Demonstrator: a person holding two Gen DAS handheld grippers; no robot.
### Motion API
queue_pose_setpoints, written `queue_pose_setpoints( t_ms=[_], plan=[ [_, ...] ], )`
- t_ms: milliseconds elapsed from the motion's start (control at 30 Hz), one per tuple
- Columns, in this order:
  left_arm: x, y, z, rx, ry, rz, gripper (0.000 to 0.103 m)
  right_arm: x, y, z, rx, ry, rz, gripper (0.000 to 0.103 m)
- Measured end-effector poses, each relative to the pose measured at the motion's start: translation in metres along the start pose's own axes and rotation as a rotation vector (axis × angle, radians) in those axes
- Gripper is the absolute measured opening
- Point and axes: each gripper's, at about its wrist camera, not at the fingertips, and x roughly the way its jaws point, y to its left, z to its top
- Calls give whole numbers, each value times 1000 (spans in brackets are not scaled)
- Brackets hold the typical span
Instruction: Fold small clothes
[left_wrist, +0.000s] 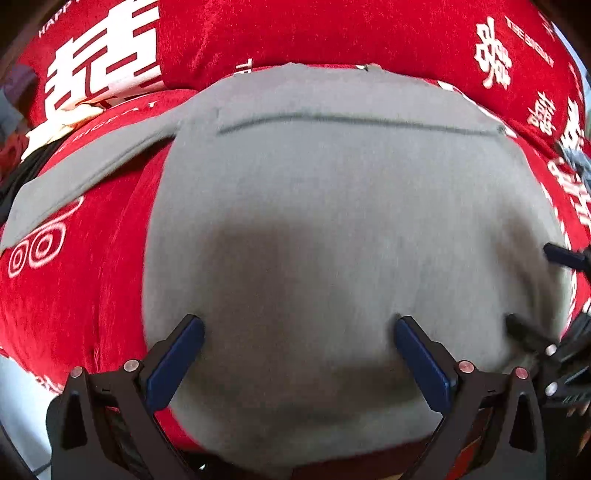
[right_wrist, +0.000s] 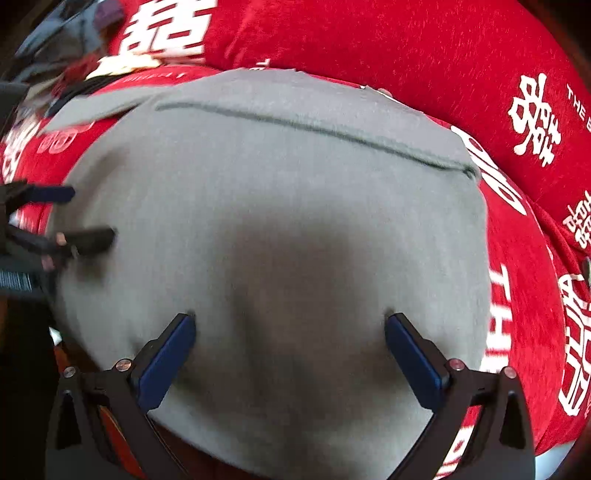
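A small grey garment (left_wrist: 332, 206) lies flat on a red cloth with white characters (left_wrist: 258, 33). One grey sleeve (left_wrist: 85, 166) sticks out to the left, and a folded edge with a seam runs across the far side. My left gripper (left_wrist: 299, 328) is open, its blue pads spread just above the garment's near part. My right gripper (right_wrist: 290, 325) is open in the same way over the garment (right_wrist: 277, 177). The right gripper's fingers (left_wrist: 561, 254) show at the right edge of the left wrist view; the left gripper's fingers (right_wrist: 55, 194) show at the left edge of the right wrist view.
The red cloth (right_wrist: 406, 48) covers the surface around the garment. Dark and pale items (right_wrist: 74, 48) lie at the far left beyond the sleeve. A pale floor (left_wrist: 18, 406) shows past the cloth's near left edge.
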Motion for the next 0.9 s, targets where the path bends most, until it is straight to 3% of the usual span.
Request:
queue_pose_setpoints(
  t_ms=[100, 200, 333, 433, 500, 600, 733, 800, 833, 900],
  plan=[
    [-2, -2, -9, 17, 29, 5, 103, -3, 3, -21, -77, 35, -37, 102],
    [-10, -6, -1, 20, 27, -19, 103, -4, 9, -14, -121, 100, -51, 103],
    [-21, -10, 51, 9, -91, 8, 103, -19, -4, 35, -76, -5, -49, 103],
    [-7, 0, 105, -81, -91, -9, 103, -9, -26, 90, -5, -56, -71, 103],
    [12, 12, 136, -157, -49, -52, 103, 13, -51, 126, 96, -32, -53, 103],
    [46, 29, 173, -250, 14, -33, 103, 51, -84, 163, 228, 25, -55, 103],
    [83, 38, 185, -263, 83, 36, 103, 97, -111, 192, 333, 101, -89, 103],
    [83, 40, 189, -248, 40, 36, 103, 118, -124, 195, 389, 128, -54, 103],
    [84, 43, 190, -239, 53, 19, 103, 120, -129, 195, 407, 97, -59, 103],
    [74, 58, 188, -274, 42, 5, 103, 125, -134, 202, 428, 115, -78, 103]
  ],
)
